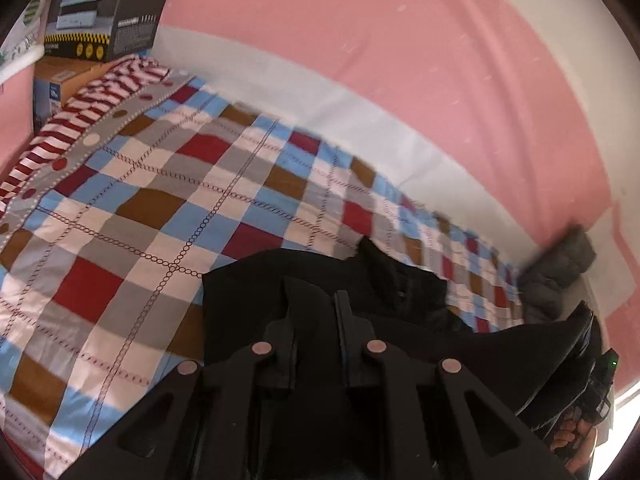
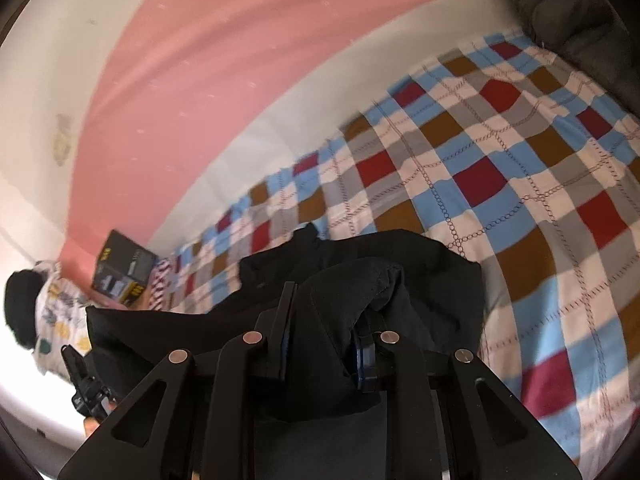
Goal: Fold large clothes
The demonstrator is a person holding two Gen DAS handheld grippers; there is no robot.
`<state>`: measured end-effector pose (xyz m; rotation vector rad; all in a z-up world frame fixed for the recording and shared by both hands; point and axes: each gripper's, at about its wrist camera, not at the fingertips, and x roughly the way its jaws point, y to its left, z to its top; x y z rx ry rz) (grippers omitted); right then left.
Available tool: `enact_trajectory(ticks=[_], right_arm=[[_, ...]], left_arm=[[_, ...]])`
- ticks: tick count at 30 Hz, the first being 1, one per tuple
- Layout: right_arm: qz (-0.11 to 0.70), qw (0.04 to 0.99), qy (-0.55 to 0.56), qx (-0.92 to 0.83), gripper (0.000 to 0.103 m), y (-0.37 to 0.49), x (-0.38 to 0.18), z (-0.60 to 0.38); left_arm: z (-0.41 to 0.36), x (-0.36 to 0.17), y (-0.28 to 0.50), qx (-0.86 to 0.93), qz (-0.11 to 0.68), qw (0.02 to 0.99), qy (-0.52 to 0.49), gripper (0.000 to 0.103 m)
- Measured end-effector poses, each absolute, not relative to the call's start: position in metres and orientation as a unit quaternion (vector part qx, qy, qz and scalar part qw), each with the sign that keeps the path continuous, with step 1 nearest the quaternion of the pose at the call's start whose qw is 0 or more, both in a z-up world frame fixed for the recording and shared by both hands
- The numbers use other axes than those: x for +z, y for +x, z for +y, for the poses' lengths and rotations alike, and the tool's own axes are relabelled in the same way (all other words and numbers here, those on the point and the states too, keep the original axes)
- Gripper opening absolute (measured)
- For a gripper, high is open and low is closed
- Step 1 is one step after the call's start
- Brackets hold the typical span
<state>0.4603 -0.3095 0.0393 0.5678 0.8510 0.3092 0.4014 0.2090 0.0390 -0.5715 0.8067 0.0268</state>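
Note:
A large black garment hangs between both grippers above the checkered bedspread. My left gripper is shut on the black garment's edge; its fingers stand close together with cloth between them. In the right wrist view my right gripper is shut on the black garment, with a fold of cloth bunched over the right finger. The far end of the garment and the other gripper show at the right edge of the left wrist view, and the left gripper shows at the lower left of the right wrist view.
The bed stands against a pink and white wall. A black cardboard box sits on a brown box at the bed's far corner beside red-striped cloth. A dark grey bundle lies at the other end.

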Motion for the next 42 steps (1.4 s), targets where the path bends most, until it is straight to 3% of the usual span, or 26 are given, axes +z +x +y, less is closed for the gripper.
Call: enact_trajectory(ticks=[8,12,15,17,19,22,26,32,34,35,36,37,42], right_arm=[[0.449,0.836,0.293,0.112,0.027,0.527,-0.024,-0.311],[0.459,0.823,0.315,0.11,0.036,0.543,-0.046,-0.311],[0.45,0.822,0.33,0.117,0.048,0.542,-0.044,-0.313],[0.43,0.824,0.342,0.138,0.067,0.539,-0.032,-0.316],[0.403,0.833,0.349,0.149,0.073,0.533,-0.016,-0.321],[0.36,0.857,0.339,0.148,0.073,0.52,0.008,-0.333],[0.368,0.883,0.264,0.126,0.073,0.508,0.01,-0.325],[0.452,0.863,0.202,0.099,0.073,0.511,-0.048,-0.307],[0.466,0.86,0.186,0.096,0.072,0.518,-0.059,-0.304],[0.466,0.86,0.181,0.099,0.051,0.519,-0.06,-0.302],[0.46,0.867,0.17,0.093,0.031,0.521,-0.058,-0.3],[0.456,0.872,0.154,0.083,0.021,0.523,-0.054,-0.296],[0.437,0.893,0.1,0.047,0.016,0.541,-0.06,-0.282]], left_arm=[[0.212,-0.029,0.466,0.041,0.433,0.861,-0.264,0.018],[0.212,-0.044,0.485,0.043,0.448,0.851,-0.272,0.024],[0.219,-0.042,0.489,0.03,0.457,0.835,-0.306,0.035],[0.228,-0.031,0.485,0.01,0.439,0.833,-0.335,0.048],[0.239,-0.012,0.475,0.009,0.401,0.847,-0.349,0.063],[0.256,0.012,0.457,0.019,0.352,0.864,-0.359,0.073],[0.252,0.005,0.442,0.019,0.369,0.872,-0.321,0.075],[0.223,-0.066,0.454,-0.001,0.482,0.834,-0.27,0.075],[0.217,-0.07,0.459,0.003,0.477,0.841,-0.257,0.073],[0.214,-0.067,0.46,0.007,0.468,0.849,-0.245,0.065],[0.21,-0.061,0.461,0.011,0.451,0.864,-0.225,0.036],[0.204,-0.053,0.463,0.032,0.44,0.877,-0.19,0.025],[0.183,-0.057,0.486,0.093,0.428,0.894,-0.097,0.019]])
